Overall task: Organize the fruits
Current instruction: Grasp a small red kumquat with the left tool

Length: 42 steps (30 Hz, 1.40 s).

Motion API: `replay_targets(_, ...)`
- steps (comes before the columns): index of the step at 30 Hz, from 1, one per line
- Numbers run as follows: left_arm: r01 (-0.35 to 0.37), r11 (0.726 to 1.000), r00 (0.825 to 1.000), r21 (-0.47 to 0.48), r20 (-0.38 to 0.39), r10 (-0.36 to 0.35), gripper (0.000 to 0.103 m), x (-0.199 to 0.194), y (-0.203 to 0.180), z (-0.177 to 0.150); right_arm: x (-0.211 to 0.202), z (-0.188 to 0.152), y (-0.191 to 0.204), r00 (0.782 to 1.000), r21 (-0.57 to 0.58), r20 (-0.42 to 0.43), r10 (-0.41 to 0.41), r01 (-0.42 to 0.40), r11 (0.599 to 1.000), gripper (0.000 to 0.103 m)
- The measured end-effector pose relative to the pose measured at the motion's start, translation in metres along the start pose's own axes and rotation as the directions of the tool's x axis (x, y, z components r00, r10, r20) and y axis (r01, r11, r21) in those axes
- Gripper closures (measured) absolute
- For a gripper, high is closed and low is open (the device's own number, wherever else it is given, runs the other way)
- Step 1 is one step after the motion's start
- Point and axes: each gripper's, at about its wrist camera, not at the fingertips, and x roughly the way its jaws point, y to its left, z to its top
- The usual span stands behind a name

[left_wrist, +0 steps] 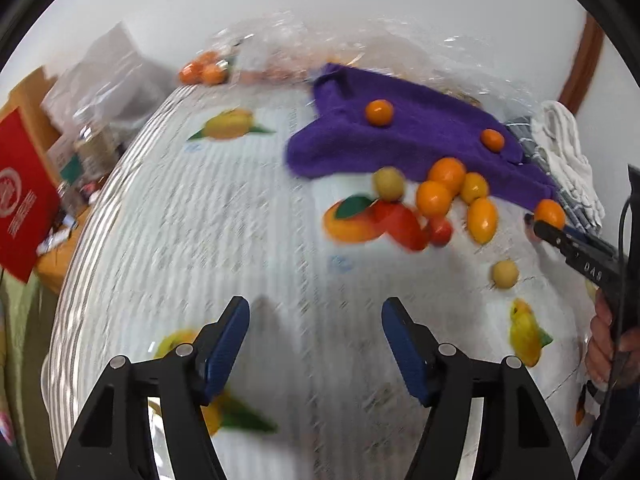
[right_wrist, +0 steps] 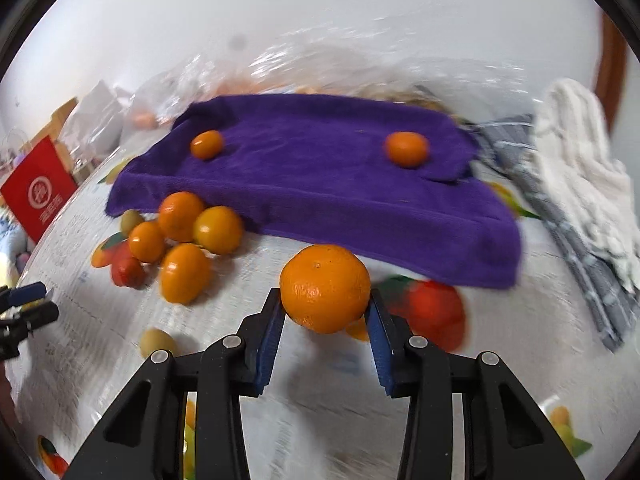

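My right gripper is shut on a round orange mandarin and holds it above the table, in front of a purple towel. It also shows in the left wrist view, held at the right gripper's tip. Two small oranges lie on the towel. A cluster of oranges and kumquats lies left of the towel's front edge; the cluster also shows in the left wrist view. My left gripper is open and empty over the fruit-printed tablecloth.
A small green-yellow fruit lies alone near the front left. A grey checked cloth and white towel lie right. Clear plastic bags with fruit sit at the back. A red box stands far left.
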Motion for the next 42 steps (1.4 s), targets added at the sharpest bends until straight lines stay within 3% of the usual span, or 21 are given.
replay_targets(8,0.042,0.998,0.993,0.040,0.106,-0.046,0.036,0.010,-0.030,0.045,-0.001,-0.014,-0.035,0.998,0.112,-0.010,-0.057,0.058,0.992,0.062)
replay_targets(15,0.119,0.992,0.983,0.033,0.139,-0.122,0.036,0.025,-0.024,0.040,-0.003,-0.018,-0.035,0.998,0.109,0.005,-0.061,0.061,0.992,0.062)
replay_targets(17,0.081,0.997,0.991,0.013,0.106,-0.082,0.038,0.032,-0.019,0.038,-0.005,-0.018,-0.035,0.999,0.116,0.015,-0.048,0.046,0.992,0.062)
replay_targets(22,0.197,0.980,0.977,-0.018,0.086,-0.195,0.038,0.033,-0.013,0.034,-0.007,-0.019,-0.039,0.999,0.136,0.023,-0.023,0.020,0.991,0.062)
replay_targets(29,0.229,0.971,0.969,0.064,0.076,-0.233,0.038,0.029,-0.039,0.027,-0.003,-0.019,-0.041,1.000,0.148,0.005,-0.017,0.016,0.989,0.062)
replay_targets(33,0.192,0.978,0.981,0.086,0.026,-0.195,0.038,0.034,-0.060,0.029,-0.003,-0.019,-0.044,1.000,0.157,0.005,-0.010,0.009,0.987,0.062)
replay_targets(35,0.157,0.983,0.986,0.094,0.037,-0.161,0.038,0.038,-0.069,0.031,-0.002,-0.019,-0.043,1.000,0.155,-0.003,-0.016,0.016,0.988,0.062)
replay_targets(40,0.136,0.988,0.989,0.072,0.040,-0.139,0.047,0.047,-0.071,0.031,-0.001,-0.018,-0.041,1.000,0.144,-0.006,-0.016,0.017,0.989,0.062)
replay_targets(42,0.144,0.986,0.988,0.082,0.042,-0.148,0.062,0.046,-0.072,0.029,-0.002,-0.019,-0.041,1.000,0.143,-0.002,-0.009,0.009,0.990,0.062)
